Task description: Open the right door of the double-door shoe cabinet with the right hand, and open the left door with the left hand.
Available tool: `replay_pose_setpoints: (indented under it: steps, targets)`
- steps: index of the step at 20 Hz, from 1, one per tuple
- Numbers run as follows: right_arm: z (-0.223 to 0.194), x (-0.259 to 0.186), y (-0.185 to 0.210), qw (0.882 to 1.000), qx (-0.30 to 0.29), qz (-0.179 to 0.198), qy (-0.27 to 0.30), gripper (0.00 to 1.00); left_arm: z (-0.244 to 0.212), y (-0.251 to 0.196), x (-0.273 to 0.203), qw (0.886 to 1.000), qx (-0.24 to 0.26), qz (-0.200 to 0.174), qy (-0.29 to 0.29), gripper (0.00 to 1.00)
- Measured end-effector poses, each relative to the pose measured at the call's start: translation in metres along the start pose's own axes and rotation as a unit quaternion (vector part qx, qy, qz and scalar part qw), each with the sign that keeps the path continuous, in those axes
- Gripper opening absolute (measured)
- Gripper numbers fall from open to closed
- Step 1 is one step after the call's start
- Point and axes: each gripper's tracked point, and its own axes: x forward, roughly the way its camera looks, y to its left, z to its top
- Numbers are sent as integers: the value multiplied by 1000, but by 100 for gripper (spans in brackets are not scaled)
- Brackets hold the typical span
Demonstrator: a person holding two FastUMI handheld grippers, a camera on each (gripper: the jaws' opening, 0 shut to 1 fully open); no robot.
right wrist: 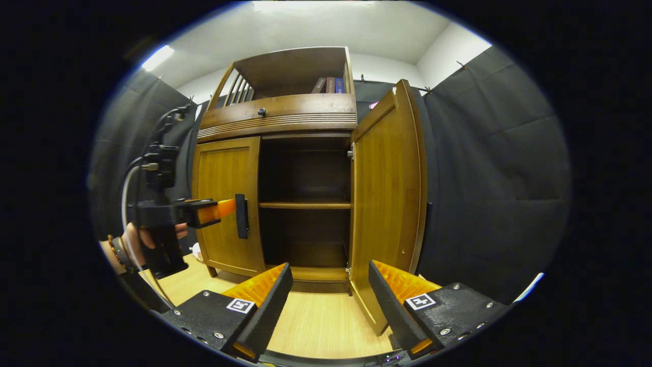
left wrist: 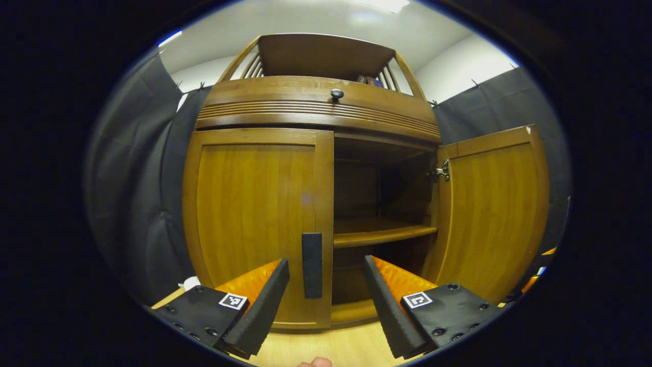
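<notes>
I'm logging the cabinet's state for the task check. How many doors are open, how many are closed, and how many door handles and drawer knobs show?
Open doors: 1, the right door
Closed doors: 1, the left door
Door handles: 1, the black handle on the left door
Drawer knobs: 1, the round knob
Total: 4

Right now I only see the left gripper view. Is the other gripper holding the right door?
Observer: No. The right gripper is open and apart from the right door, which stands wide open.
Operator: Is my gripper near the handle?
Observer: From the side, the left gripper reaches the left door's handle; I cannot tell if it touches.
Operator: What's up top?
Observer: Books stand on the top shelf.
</notes>
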Motion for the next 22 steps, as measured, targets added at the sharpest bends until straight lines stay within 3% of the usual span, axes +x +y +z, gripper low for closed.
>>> replay_pose_setpoints:
  steps: [6, 12, 15, 16, 19, 22]
  targets:
    - [-5, -10, -11, 1000, 7, -13, 3, 98, -41, 19, 64, 999, 15, 40, 31, 94]
    - [-6, -10, -25, 999, 15, -29, 7, 98, -43, 39, 78, 998, 8, 55, 25, 92]
    - [-6, -10, -24, 999, 16, -31, 7, 98, -48, 30, 83, 999, -1, 32, 32, 74]
    - [-8, -10, -21, 999, 16, -28, 7, 92, -47, 25, 83, 999, 5, 24, 31, 68]
    - [-13, -11, -16, 1000, 18, -23, 12, 92, -45, 23, 83, 999, 8, 24, 23, 43]
    - [-16, -11, -13, 999, 18, -21, 17, 92, -46, 23, 74, 999, -4, 19, 32, 36]
